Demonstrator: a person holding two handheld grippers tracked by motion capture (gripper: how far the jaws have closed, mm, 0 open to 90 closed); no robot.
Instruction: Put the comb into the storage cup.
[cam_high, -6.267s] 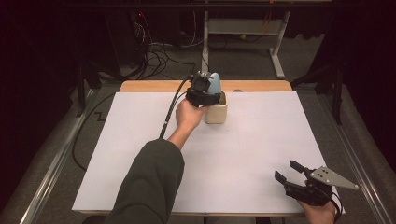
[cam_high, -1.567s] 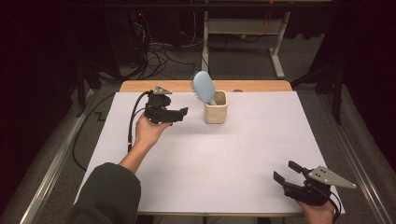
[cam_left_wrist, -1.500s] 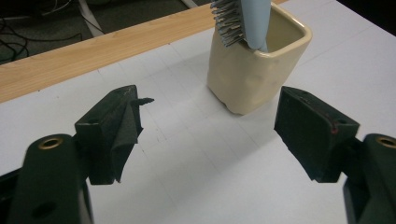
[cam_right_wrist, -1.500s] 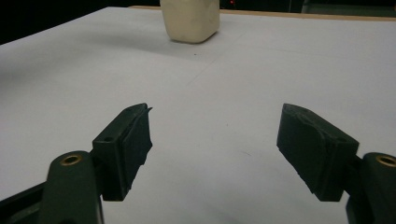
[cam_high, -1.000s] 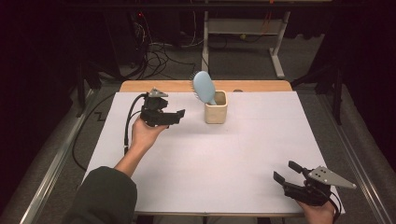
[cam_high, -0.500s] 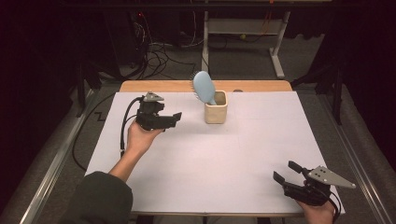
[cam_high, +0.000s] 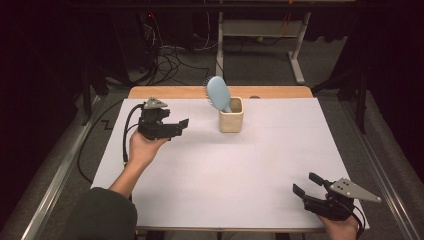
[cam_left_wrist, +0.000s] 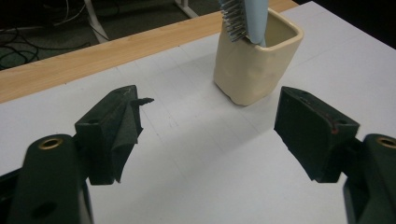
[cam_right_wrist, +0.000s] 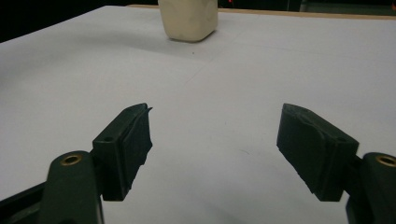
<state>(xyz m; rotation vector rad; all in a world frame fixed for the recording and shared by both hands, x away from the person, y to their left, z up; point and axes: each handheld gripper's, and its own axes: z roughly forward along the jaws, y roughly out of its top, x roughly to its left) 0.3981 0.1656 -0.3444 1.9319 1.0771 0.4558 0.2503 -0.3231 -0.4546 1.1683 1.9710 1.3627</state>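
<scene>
In the high view, the light blue oval plastic hairbrush (cam_high: 218, 92) stands tilted in the cream square ceramic cup (cam_high: 231, 115) at upper centre of the white bench (cam_high: 225, 170); the left gripper (cam_high: 181, 124), empty and spread, hangs at centre left, and the right gripper (cam_high: 306, 184), also spread, sits lower right. In the left gripper view, the cup (cam_left_wrist: 254, 60) with the brush (cam_left_wrist: 245, 18) is at the top, beyond the parted jaws. In the right gripper view, the cup (cam_right_wrist: 188, 18) is at top centre, far from the wide jaws.

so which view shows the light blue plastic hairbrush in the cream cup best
The high view: the light blue plastic hairbrush shows its whole oval head, leaning left out of the cream ceramic cup. The left gripper view catches just its lower part and bristles at the rim. The right gripper view has the cup's base at its top edge.
</scene>
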